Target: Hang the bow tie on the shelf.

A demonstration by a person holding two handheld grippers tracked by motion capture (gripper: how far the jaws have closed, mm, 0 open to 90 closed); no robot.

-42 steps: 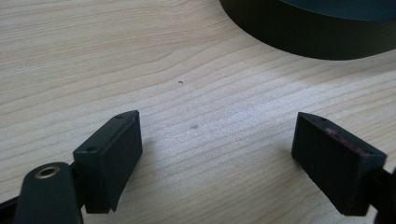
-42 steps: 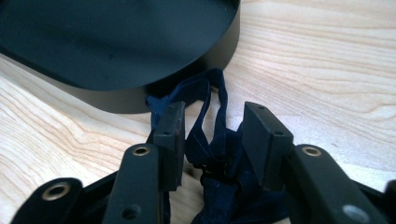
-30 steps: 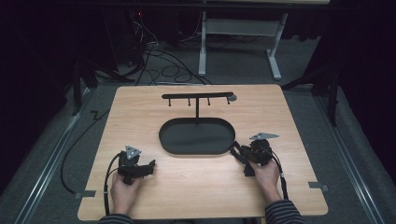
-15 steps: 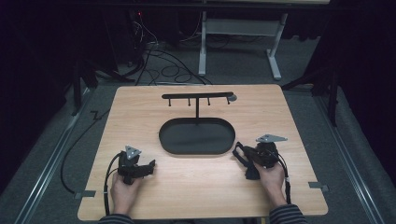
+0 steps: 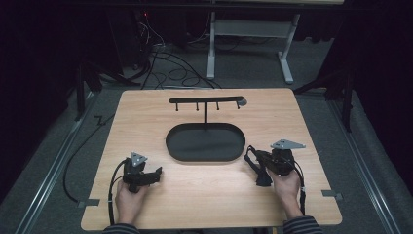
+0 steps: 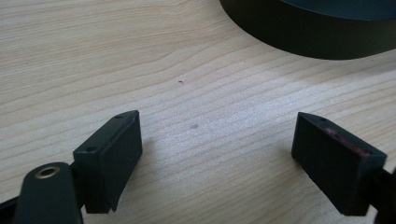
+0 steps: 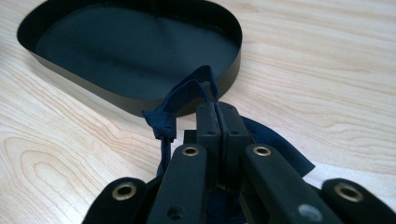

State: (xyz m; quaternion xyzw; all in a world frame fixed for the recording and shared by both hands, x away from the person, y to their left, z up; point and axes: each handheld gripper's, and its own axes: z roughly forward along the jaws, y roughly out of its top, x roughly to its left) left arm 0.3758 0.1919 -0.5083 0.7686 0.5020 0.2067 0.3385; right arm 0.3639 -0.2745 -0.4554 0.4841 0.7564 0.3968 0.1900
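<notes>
While the wooden table [image 5: 311,122] carries a black oval tray [image 7: 93,88] ahead of both jaws, the right gripper [image 7: 215,116] presses its jaws together on a dark blue ribbon [image 7: 180,100], likely to carry it, and the left gripper [image 6: 219,154] rests spread and empty.

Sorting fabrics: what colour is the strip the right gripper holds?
Dark navy blue strip, clearest in the right gripper view.

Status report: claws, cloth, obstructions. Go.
Left claw open, empty, low over the table. Right claw shut on dark blue cloth, beside the tray. Nothing between cloth and tray.
</notes>
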